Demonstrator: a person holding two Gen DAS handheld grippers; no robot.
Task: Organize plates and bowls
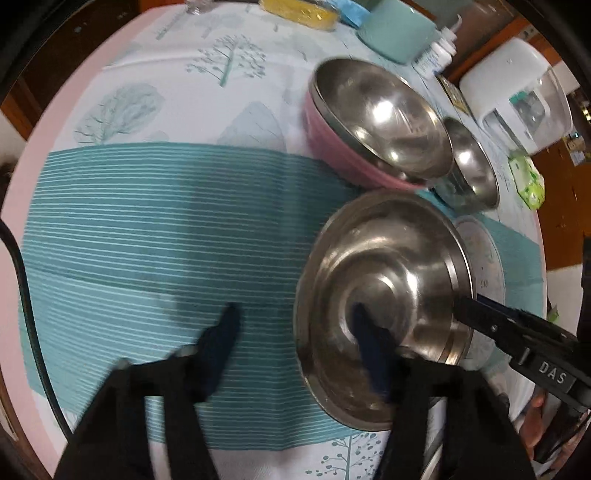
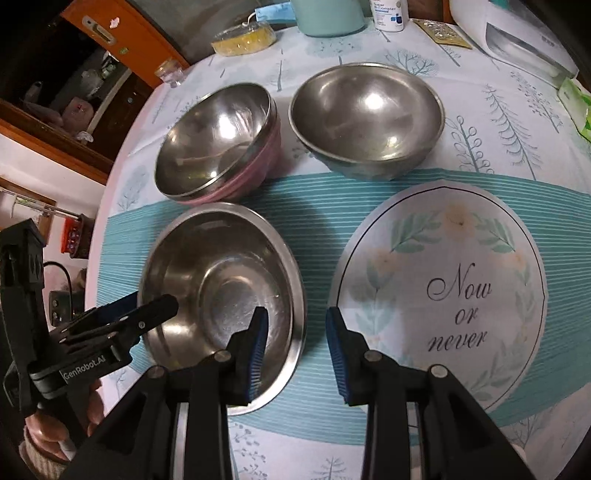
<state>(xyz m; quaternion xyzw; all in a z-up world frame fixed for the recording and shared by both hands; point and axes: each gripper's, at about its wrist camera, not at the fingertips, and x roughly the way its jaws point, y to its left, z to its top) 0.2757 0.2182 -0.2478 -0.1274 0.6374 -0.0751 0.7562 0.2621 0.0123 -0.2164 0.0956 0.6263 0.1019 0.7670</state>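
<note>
A shallow steel dish (image 2: 221, 280) (image 1: 380, 280) lies on a teal striped mat (image 2: 317, 206). My right gripper (image 2: 296, 314) is open and straddles the dish's right rim, one finger inside and one outside, neither pad touching. My left gripper (image 1: 295, 312) is open astride the opposite rim, also seen from the side (image 2: 147, 301). The right gripper (image 1: 469, 302) reaches in at the dish's far rim. Right of the dish lies a white "Now or never" plate (image 2: 443, 295). Behind are a pink bowl with a steel bowl nested inside (image 2: 218, 144) and a separate steel bowl (image 2: 365, 118).
Along the back of the round table stand a yellow sponge (image 2: 243, 38), a teal container (image 2: 328, 14), a white bottle (image 2: 388, 14) and a white appliance (image 2: 517, 33). A green packet (image 2: 580, 107) sits at the right edge. A hand (image 2: 48, 435) holds the left gripper.
</note>
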